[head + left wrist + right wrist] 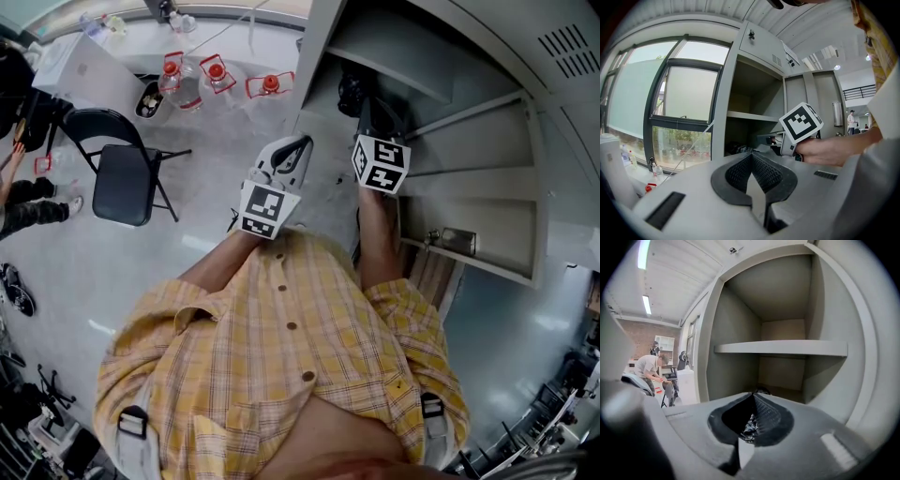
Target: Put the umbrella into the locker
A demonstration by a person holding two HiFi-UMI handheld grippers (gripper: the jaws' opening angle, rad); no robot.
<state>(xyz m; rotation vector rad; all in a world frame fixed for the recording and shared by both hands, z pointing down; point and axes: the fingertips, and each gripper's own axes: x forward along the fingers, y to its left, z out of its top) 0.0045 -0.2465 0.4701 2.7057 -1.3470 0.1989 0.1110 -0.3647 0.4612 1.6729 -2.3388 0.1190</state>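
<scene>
The grey locker stands open in front of me, with a shelf across its upper part. The black umbrella lies inside on the compartment floor below that shelf. In the right gripper view its crinkled fabric shows past the jaws. My right gripper is at the locker mouth, just short of the umbrella, jaws shut with nothing between them. My left gripper hangs to the left of the locker, shut and empty. The left gripper view shows the right gripper reaching into the locker beside the umbrella.
A black folding chair stands on the floor at the left. Beyond it are red-capped water bottles and a white table. A person sits at the far left. More lockers run to the right.
</scene>
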